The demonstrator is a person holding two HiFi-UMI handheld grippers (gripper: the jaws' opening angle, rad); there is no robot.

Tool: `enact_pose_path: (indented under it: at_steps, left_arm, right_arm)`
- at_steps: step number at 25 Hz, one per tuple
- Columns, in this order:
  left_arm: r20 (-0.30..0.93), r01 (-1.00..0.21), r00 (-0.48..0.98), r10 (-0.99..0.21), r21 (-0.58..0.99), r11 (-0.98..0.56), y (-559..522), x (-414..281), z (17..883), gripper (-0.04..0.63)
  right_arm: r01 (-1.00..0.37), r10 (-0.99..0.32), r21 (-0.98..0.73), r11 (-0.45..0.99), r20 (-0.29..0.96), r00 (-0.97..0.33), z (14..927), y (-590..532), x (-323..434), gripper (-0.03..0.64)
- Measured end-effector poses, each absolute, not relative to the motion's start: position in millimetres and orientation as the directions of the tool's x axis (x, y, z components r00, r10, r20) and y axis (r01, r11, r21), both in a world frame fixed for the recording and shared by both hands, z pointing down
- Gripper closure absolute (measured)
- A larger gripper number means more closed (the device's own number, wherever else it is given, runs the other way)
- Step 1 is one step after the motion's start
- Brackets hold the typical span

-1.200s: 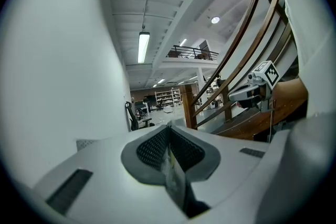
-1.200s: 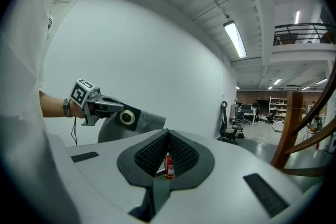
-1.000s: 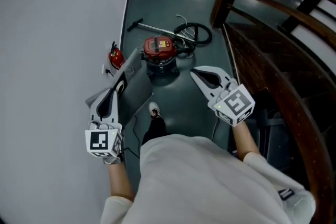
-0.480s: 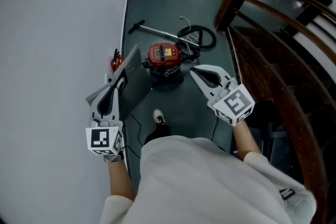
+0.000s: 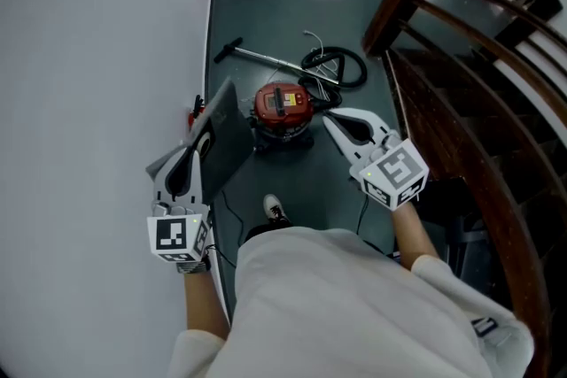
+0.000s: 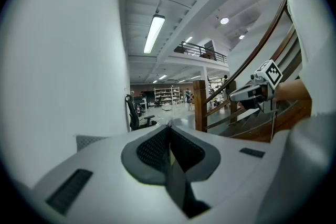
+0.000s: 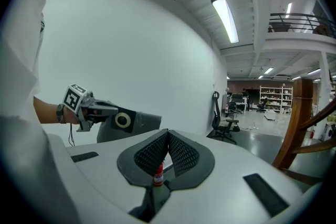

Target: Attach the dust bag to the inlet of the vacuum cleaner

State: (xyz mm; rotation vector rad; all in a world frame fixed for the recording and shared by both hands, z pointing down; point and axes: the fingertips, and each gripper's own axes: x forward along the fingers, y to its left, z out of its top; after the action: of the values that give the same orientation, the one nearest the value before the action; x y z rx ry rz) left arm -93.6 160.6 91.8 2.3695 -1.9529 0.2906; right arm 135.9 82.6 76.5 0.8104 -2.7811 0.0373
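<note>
A grey dust bag [image 5: 227, 140] is gripped by its near edge in the left tool [image 5: 204, 139], whose jaws are closed on the thin sheet. The bag is held out in the air, tilted, just beside the white wall [image 5: 89, 57]. In the right gripper view a dark card [image 7: 123, 120] bearing a pale ring is seen on the bag's face. The right tool [image 5: 328, 121] is held out on the other side, its jaws pressed together with nothing between them. The red vacuum cleaner [image 5: 283, 109] stands upright on the dark floor [image 5: 301, 181]. In the head view it is seen ahead of both tools and between them, and the bag is not yet on it. Its black hose [image 5: 337, 66] is coiled behind it, and a metal tube [image 5: 266, 57] lies on the floor beside the coil. A wooden stair rail [image 5: 452, 22] runs along the right side. A shoe [image 5: 275, 208] of the person is seen on the floor, nearer than the vacuum cleaner.
</note>
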Motion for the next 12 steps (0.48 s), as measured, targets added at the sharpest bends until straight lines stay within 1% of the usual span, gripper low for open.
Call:
enact_pose_path:
  at_steps: [6, 12]
  left_arm:
    - [0.189, -0.980, 0.177, -0.966, -0.055, -0.190, 133.1, -125.1, 104.8, 0.574]
    - [0.212, -0.981, 0.176, -0.961, -0.039, -0.188, 110.3, -152.6, 121.8, 0.574]
  right_arm:
    - [-0.561, -0.561, 0.092, 0.823, 0.294, -0.774, 90.9, 49.1, 109.9, 0.589]
    - [-0.546, -0.544, 0.100, 0.832, 0.344, -0.766, 110.6, 34.2, 82.9, 0.589]
